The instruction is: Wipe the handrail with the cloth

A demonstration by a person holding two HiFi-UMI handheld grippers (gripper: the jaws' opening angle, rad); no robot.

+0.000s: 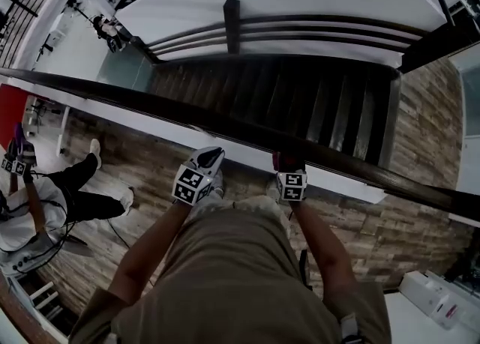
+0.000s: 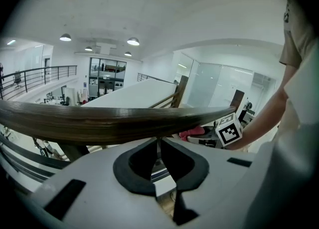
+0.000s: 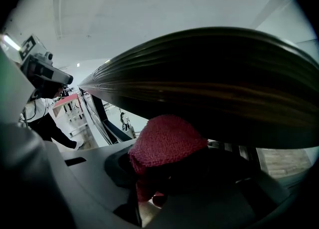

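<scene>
Mid-wipe, apparently: cloth clamped in right gripper, against handrail. Left gripper clenched, empty. Much length seemingly left.

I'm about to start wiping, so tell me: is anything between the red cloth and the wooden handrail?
Nothing visible is. The red cloth, clamped in the right hand-held gripper, sits right up against the handrail. The right gripper view shows no gap between them and nothing else in that spot.
</scene>
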